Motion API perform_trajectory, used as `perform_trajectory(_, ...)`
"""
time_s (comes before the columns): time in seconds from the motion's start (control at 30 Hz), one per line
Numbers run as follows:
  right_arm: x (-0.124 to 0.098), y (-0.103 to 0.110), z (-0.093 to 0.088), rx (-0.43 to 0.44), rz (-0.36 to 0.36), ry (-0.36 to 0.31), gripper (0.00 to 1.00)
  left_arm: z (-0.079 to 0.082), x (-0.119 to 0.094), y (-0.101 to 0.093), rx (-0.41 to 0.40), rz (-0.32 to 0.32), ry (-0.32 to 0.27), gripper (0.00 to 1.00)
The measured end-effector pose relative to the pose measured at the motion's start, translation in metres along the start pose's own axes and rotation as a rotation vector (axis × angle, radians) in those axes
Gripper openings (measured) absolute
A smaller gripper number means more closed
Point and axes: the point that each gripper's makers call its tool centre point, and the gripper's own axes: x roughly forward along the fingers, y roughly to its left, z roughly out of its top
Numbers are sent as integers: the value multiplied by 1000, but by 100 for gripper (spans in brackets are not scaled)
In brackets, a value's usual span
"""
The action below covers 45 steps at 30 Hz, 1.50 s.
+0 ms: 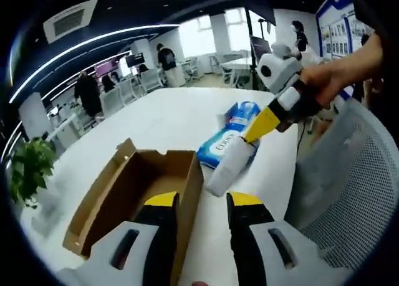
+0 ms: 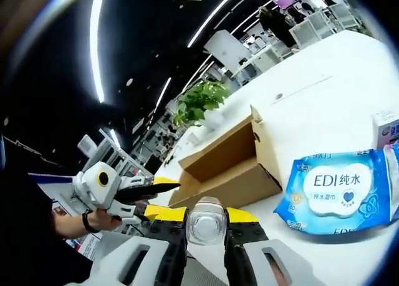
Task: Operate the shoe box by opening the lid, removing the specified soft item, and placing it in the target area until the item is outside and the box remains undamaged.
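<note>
Plain brown cardboard is shown on the shoe box (image 1: 140,192), darker inside. The wipes pack (image 2: 340,192) is coloured blue with a white label printed in blue lettering. The left gripper (image 1: 202,202) and the right gripper (image 2: 206,217) are tipped yellow over black and grey. A clear, possibly white-capped bottle (image 2: 206,222) is seen. At 10 o'clock, green leaves mark the plant (image 2: 199,102). The table (image 1: 181,111) is white.

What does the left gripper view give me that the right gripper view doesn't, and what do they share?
Left gripper view: a mesh chair back, and the right gripper from outside, gripping a clear bottle over the table.

Right gripper view: the bottle's end between its jaws, and the left gripper at the box.

Both: the open cardboard box, the blue wipes pack, a potted plant.
</note>
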Motion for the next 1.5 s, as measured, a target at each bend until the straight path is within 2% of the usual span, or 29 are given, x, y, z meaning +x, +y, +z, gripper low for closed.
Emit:
perform_trajectory(0.27, -11, -9, -3, 31, -26, 0, 17, -8, -10, 30, -171, 105, -48, 34)
perform_trajectory(0.4, -16, -14, -4, 47, -43, 2, 17, -16, -15, 43, -211, 142, -52, 34)
perform_trajectory(0.67, -23, -23, 5, 47, -71, 7, 17, -29, -20, 41, -277, 169, -55, 35)
perform_trajectory(0.8, -26, -28, 14, 11, -86, 26, 17, -24, -20, 44, -283, 179, -71, 36)
perform_trajectory(0.87, -29, -32, 20, -20, -96, 40, 17, -26, -19, 45, -301, 180, -69, 36)
perform_trajectory(0.97, -34, -42, 30, -109, -124, 91, 17, -29, -18, 43, -309, 172, -58, 36)
perform_trajectory(1.13, -41, -57, 58, -268, -168, 161, 17, -28, -20, 46, -313, 177, -65, 37)
perform_trajectory(1.23, -45, -67, 72, -421, -195, 251, 17, -26, -21, 49, -322, 182, -74, 37)
perform_trajectory(1.4, -47, -84, 91, -626, -221, 397, 18, -27, -21, 50, -327, 185, -75, 36)
perform_trajectory(1.5, -48, -95, 99, -817, -226, 512, 18, -27, -22, 52, -329, 191, -74, 36)
